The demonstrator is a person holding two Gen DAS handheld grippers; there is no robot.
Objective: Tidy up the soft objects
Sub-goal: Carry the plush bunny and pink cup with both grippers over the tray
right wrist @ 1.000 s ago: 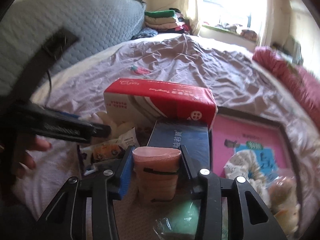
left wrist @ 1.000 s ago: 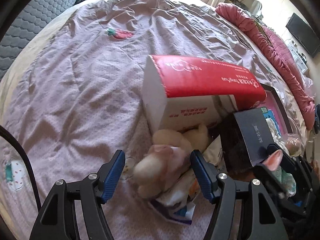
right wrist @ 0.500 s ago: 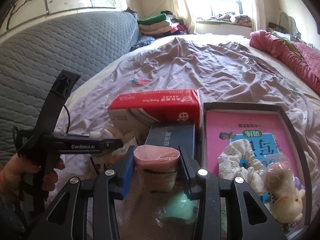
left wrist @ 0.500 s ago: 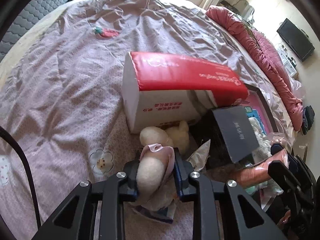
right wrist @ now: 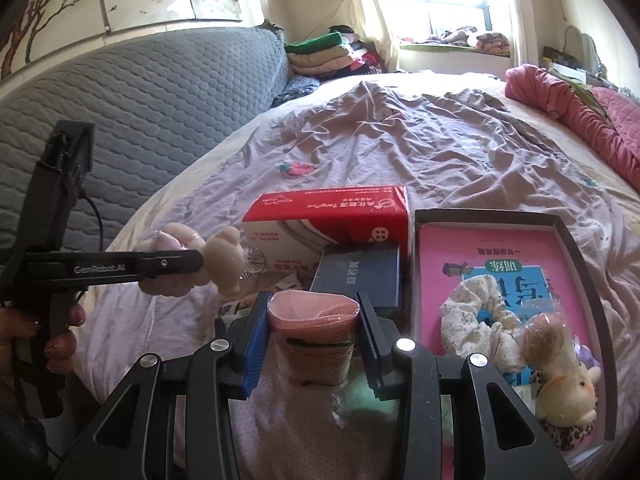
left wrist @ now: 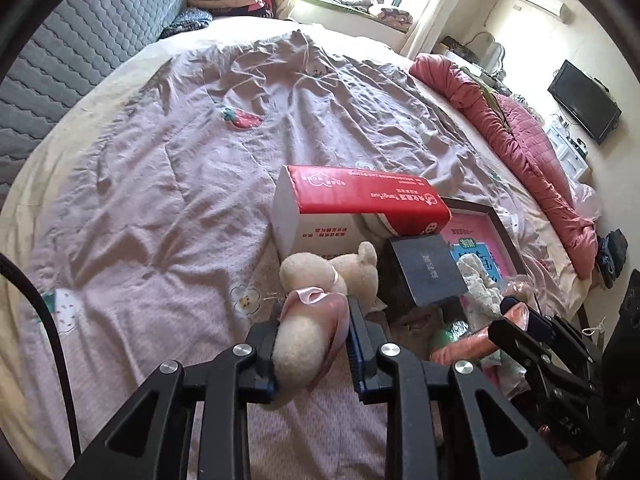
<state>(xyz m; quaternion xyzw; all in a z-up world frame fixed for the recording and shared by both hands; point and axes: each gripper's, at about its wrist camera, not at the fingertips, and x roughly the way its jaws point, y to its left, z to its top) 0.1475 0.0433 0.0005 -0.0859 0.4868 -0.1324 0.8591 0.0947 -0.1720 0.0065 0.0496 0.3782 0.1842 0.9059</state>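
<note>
My left gripper [left wrist: 314,320] is shut on a cream plush toy [left wrist: 308,336] with a pink bow and holds it above the bed; it also shows in the right wrist view [right wrist: 222,258]. My right gripper [right wrist: 314,320] is shut on a pink wrapped roll [right wrist: 314,336]; it appears at the lower right of the left wrist view [left wrist: 468,346]. A dark tray [right wrist: 576,248] to the right holds a pink book, a floral scrunchie [right wrist: 476,328] and a bagged plush toy [right wrist: 560,360].
A red and white tissue pack [right wrist: 328,220] and a dark blue box [right wrist: 360,276] lie left of the tray. A green soft item [right wrist: 364,400] lies under my right gripper. Lilac bedsheet [left wrist: 160,184], grey headboard [right wrist: 140,120], pink quilt [left wrist: 532,160] at the right.
My left gripper closed on the plush toy and lifted it off the bed. My right gripper kept hold of the pink roll and pulled back a little.
</note>
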